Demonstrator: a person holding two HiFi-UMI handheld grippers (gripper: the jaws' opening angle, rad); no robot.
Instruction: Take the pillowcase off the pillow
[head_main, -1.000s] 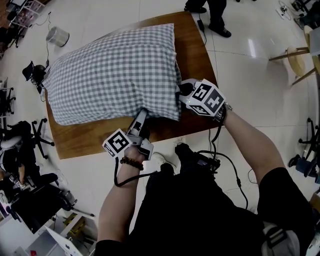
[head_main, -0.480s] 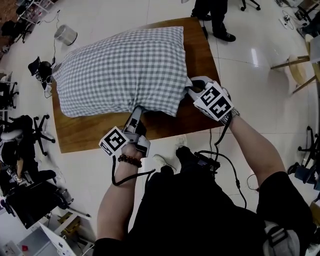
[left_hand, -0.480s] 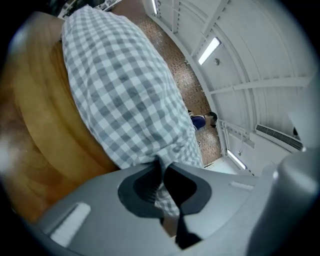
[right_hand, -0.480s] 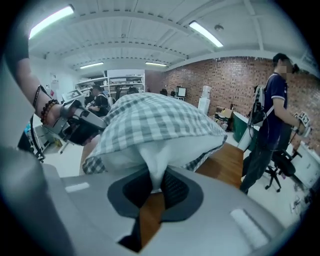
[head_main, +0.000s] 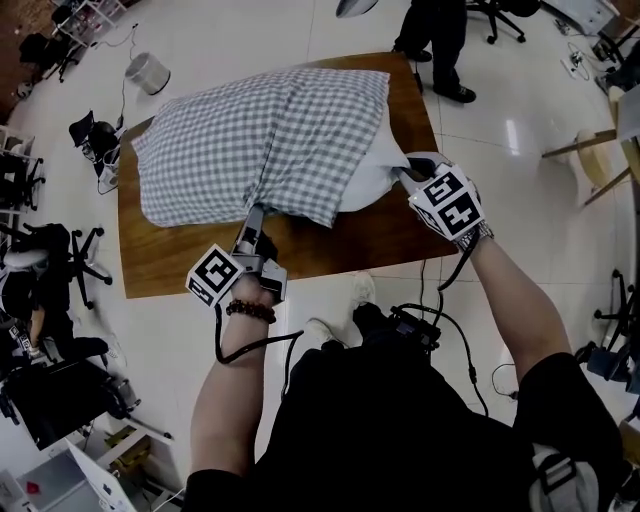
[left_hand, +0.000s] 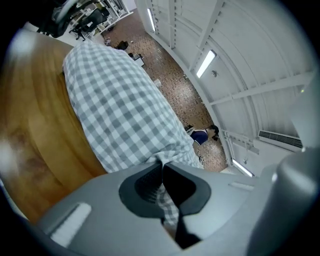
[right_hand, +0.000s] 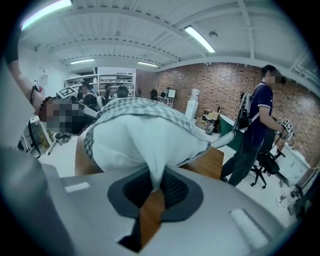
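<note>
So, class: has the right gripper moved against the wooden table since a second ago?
Yes. The right gripper has shifted outward, toward the wooden table's right edge, drawing the white pillow from the checked pillowcase.

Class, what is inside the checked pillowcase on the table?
A white pillow pokes out at the open end, where the right gripper pinches it. The rest is hidden under the pillowcase.
</note>
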